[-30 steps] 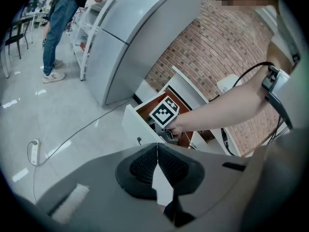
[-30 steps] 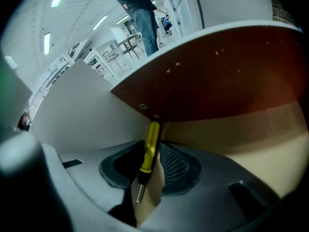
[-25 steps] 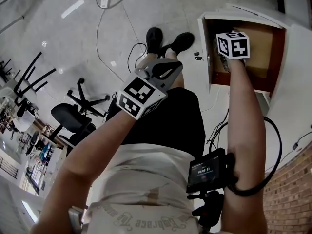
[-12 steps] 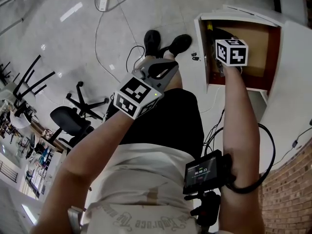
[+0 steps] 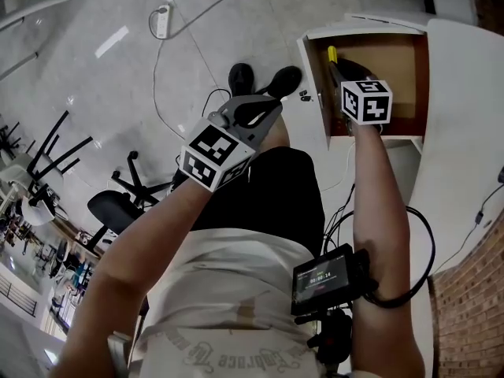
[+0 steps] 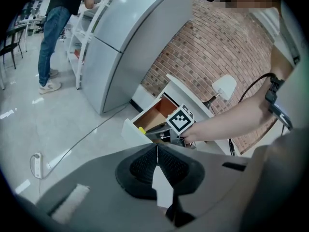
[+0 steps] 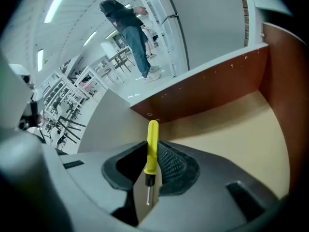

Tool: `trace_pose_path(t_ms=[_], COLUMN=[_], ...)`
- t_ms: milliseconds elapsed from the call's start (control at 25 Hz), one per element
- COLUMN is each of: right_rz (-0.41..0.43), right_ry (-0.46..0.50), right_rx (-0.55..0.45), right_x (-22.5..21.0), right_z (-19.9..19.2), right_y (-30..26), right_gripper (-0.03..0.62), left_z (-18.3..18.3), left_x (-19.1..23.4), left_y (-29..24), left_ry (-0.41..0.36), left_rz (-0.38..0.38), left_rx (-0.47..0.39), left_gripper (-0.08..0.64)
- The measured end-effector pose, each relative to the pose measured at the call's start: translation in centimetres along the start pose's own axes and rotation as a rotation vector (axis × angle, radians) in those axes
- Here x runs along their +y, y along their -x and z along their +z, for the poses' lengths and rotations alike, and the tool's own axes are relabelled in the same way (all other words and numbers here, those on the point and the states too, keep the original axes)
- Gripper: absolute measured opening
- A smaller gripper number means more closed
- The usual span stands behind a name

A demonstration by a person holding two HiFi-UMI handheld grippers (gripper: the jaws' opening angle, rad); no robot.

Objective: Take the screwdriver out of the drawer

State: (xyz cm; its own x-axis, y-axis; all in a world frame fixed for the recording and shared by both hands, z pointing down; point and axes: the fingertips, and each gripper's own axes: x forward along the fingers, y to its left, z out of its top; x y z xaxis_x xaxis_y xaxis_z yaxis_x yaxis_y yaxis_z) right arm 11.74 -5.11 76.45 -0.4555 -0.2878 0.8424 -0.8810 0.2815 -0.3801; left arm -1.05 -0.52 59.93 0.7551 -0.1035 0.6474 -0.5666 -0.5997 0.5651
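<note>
Right gripper [image 7: 150, 170] clamped on yellow screwdriver [image 7: 152, 144] inside drawer [image 7: 207, 100]. Left gripper [image 6: 156, 161] jaws pressed together, well left of drawer. Wrist screen [image 5: 321, 277] text unreadable.

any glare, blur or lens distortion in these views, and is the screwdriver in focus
Head view: heavy fisheye bending, light streaks glaring on the glossy floor, drawer evenly lit. Right gripper view: screwdriver sharp in the right gripper, dark vignetted corners. Left gripper view: same round vignette, shut left gripper in focus.
</note>
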Motion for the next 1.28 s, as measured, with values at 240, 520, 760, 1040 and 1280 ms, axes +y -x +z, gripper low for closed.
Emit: trace_pose_path(t_ms=[240, 520, 760, 1040, 1280], right_rz=[-0.032, -0.059, -0.087, -0.112, -0.131], right_ry=[-0.004, 0.015, -0.015, -0.023, -0.011], right_rx=[-0.028, -0.059, -0.095, -0.133, -0.154], right_x=[0.8, 2.4, 3.2, 4.6, 5.7], right_z=[0.3, 0.8, 0.4, 0.6, 1.3], right_y=[1.8, 3.3, 5.1, 8.5, 10.7], right_gripper=[0.054, 0.054, 0.052, 0.054, 0.054], left_z=[0.9, 1.8, 2.4, 3.7, 5.1], left_x=[-0.3, -0.3, -0.7, -2.0, -2.6], left_y=[0.9, 2.0, 2.6, 3.9, 4.7], left_ry=[-0.038, -0.063, -0.078, -0.097, -0.120], left_rz=[-0.022, -0.028, -0.040, -0.047, -0.050], left_rx=[0.007, 0.005, -0.004, -0.013, -0.015], left_gripper=[0.006, 0.006, 0.006, 0.006, 0.006])
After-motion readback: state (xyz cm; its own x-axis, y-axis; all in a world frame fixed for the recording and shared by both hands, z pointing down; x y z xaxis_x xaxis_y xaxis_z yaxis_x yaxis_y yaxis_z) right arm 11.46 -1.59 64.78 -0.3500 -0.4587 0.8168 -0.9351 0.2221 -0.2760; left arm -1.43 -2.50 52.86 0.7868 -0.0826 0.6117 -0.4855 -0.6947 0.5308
